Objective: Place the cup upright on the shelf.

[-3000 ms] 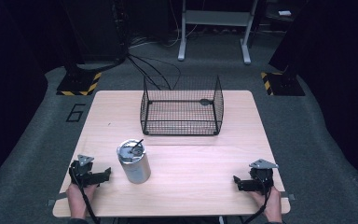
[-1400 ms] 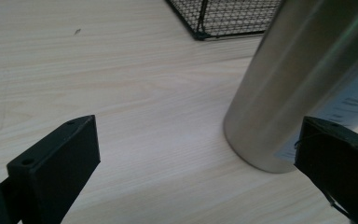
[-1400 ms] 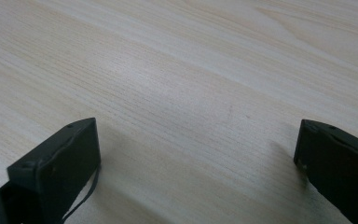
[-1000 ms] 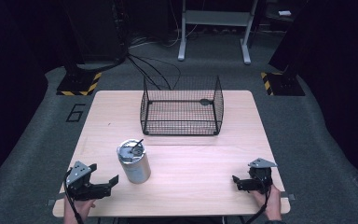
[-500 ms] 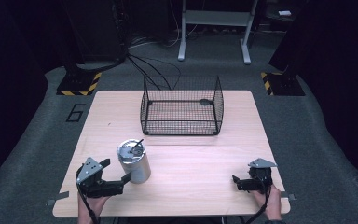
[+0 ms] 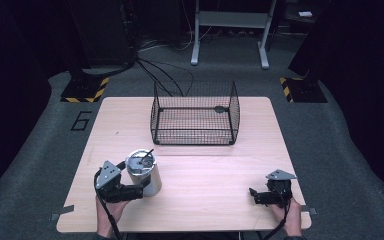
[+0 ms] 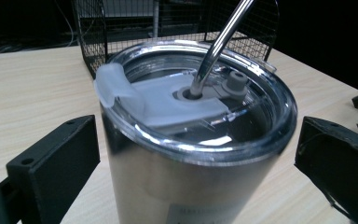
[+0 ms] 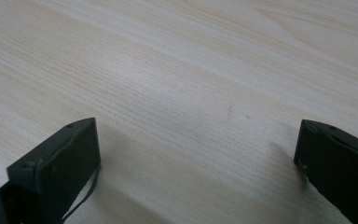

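Now, left fingers: the black pads [image 7: 56, 163] of the left gripper [image 6: 139, 190] stand wide apart, one on each side of the steel tumbler [image 6: 144, 172]; neither visibly presses the wall, though contact low down is hard to judge.

Right fingers: the right gripper [image 6: 252, 194] also has its jaws spread, with bare wood between them, resting near the lower right of the high view.

Tumbler: upright at the lower left of the high view, on the table [image 6: 205, 175], with a clear lid [image 7: 200, 107] and a metal straw [image 7: 219, 44] rising through the lid's opening.

What changed: three seconds ago the left gripper sat at the table's lower-left edge, well apart from the tumbler; a second ago it hung lower still, and half a second ago it had started in. It now straddles the tumbler's lower body. The right gripper has barely shifted.

Meaning for the work: the approach looks finished; closing on the wall seems the step due next, with no grasp made yet.

Farther out: a wire basket [image 6: 195, 117] stands open-topped at the centre of the high view, well apart from the tumbler, with a small dark item inside that I cannot identify.
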`<state>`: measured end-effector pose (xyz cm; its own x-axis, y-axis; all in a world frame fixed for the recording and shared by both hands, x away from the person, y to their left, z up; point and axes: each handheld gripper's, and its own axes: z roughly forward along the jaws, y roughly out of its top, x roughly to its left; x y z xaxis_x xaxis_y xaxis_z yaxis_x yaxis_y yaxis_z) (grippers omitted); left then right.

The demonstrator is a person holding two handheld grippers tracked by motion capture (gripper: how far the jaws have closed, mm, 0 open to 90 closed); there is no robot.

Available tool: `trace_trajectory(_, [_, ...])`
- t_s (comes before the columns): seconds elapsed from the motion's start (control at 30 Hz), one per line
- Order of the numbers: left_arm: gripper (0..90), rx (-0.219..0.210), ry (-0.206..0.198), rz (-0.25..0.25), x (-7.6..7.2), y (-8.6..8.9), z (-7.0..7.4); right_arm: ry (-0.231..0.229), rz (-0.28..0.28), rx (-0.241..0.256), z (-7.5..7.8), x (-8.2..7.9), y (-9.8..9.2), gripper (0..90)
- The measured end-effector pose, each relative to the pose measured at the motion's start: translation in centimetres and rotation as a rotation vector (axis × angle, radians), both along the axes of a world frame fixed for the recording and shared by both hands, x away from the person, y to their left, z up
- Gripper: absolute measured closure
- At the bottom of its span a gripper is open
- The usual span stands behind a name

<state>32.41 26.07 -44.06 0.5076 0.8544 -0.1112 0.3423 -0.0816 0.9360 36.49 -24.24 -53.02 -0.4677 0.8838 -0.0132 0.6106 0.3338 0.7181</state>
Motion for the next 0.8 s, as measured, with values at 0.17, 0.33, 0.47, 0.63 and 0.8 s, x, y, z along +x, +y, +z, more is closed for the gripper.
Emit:
trace_trajectory(0.17, [0.0, 0.003, -0.001, 0.017, 0.7, -0.5, -0.2, -0.001, -0.001, 0.0, 0.0, 0.0, 0.0, 0.0])
trace_trajectory(0.33, [0.0, -0.001, -0.01, 0.029, 1.1, -1.0, -0.3, -0.007, -0.001, -0.005, 0.0, 0.0, 0.0, 0.0])
trace_trajectory(0.47, [0.0, 0.01, -0.016, 0.041, 1.4, -1.4, -0.4, 0.003, -0.004, 0.003, 0.0, 0.0, 0.0, 0.0])
trace_trajectory(0.63, [0.0, 0.011, -0.021, 0.046, 1.8, -1.6, -0.5, 0.002, -0.004, 0.002, 0.0, 0.0, 0.0, 0.0])
trace_trajectory(0.8, [0.5, 0.015, -0.02, 0.089, 2.1, -2.3, -0.7, -0.005, -0.001, -0.003, 0.0, 0.0, 0.0, 0.0])
